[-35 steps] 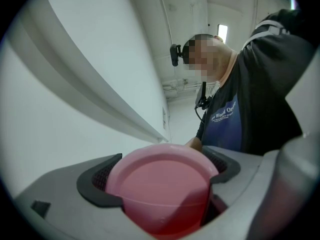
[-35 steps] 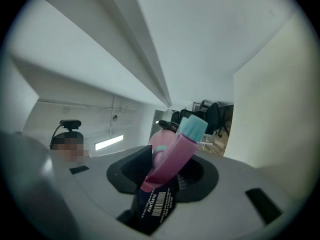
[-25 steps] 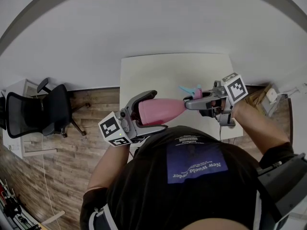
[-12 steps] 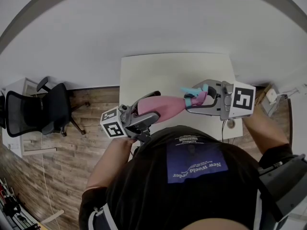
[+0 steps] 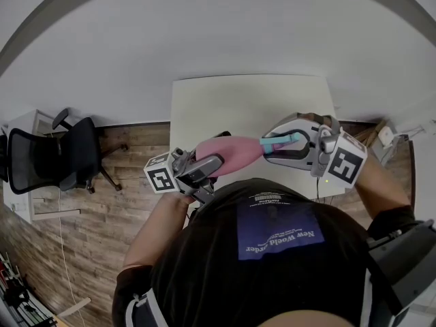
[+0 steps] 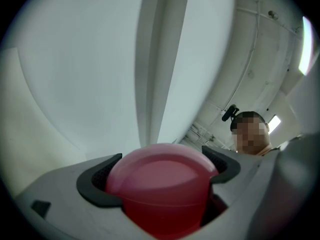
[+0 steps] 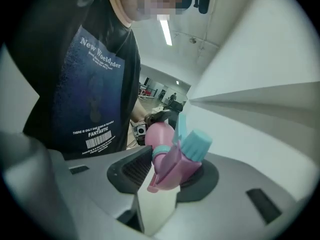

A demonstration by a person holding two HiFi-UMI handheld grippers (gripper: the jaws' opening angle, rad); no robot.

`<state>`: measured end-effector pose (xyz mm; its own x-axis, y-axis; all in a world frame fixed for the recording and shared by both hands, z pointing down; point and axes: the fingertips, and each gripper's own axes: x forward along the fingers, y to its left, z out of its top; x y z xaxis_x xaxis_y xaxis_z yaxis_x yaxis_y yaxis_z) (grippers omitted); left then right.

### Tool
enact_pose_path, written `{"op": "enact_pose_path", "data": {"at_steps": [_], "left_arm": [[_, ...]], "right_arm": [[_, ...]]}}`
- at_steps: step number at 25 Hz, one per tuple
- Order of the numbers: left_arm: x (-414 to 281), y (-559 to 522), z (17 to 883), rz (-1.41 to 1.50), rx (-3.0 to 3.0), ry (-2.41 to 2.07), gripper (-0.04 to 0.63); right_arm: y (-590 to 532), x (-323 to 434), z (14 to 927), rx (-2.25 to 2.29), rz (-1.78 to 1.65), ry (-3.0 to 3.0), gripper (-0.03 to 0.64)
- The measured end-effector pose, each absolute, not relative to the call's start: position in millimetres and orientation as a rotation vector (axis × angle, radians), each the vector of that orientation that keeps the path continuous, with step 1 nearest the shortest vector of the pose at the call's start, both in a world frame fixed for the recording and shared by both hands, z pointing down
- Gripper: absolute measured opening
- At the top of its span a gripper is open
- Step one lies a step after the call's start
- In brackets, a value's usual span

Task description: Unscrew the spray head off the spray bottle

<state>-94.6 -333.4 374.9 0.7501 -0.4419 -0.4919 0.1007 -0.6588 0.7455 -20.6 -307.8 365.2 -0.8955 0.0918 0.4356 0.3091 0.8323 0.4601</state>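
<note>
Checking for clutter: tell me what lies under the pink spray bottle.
Only bare white table shows beneath the pink plastic spray bottle; the patch directly below is covered by it.

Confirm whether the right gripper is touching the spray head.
Touching. In the right gripper view, the jaws of the right gripper clamp the pink spray head from both sides, no gap.

In the left gripper view, we see of the spray bottle (image 6: 160,184) only a rounded pink body, cut off at six o'clock. In the head view, the person's torso (image 5: 272,251) hides the six o'clock edge of the bench (image 5: 225,107).
</note>
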Motion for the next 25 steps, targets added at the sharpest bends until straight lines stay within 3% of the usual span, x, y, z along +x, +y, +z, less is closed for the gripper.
{"op": "enact_pose_path", "data": {"at_steps": [7, 16, 19, 22, 25], "left_arm": [[-103.0, -334.1, 370.1, -0.899, 2.173, -0.274, 0.514], [-115.6, -330.0, 362.1, -0.903, 2.363, -0.391, 0.514], [-120.7, -326.0, 354.3, -0.901, 2.464, -0.438, 0.514], [-122.1, -319.6, 346.1, -0.907, 2.553, -0.447, 0.514], [-124.7, -314.5, 339.5, -0.909, 2.637, -0.450, 0.514]], "right_arm": [[-313.9, -21.4, 357.6, -0.233, -0.609, -2.691, 0.130], [-329.6, 7.4, 347.1, -0.151, -0.103, -2.893, 0.210], [-343.7, 25.1, 344.7, -0.188, 0.305, -2.971, 0.212], [-354.9, 39.4, 346.6, -0.258, 0.927, -2.954, 0.213], [-361.1, 38.7, 349.9, -0.388, 1.591, -2.787, 0.265]]}}
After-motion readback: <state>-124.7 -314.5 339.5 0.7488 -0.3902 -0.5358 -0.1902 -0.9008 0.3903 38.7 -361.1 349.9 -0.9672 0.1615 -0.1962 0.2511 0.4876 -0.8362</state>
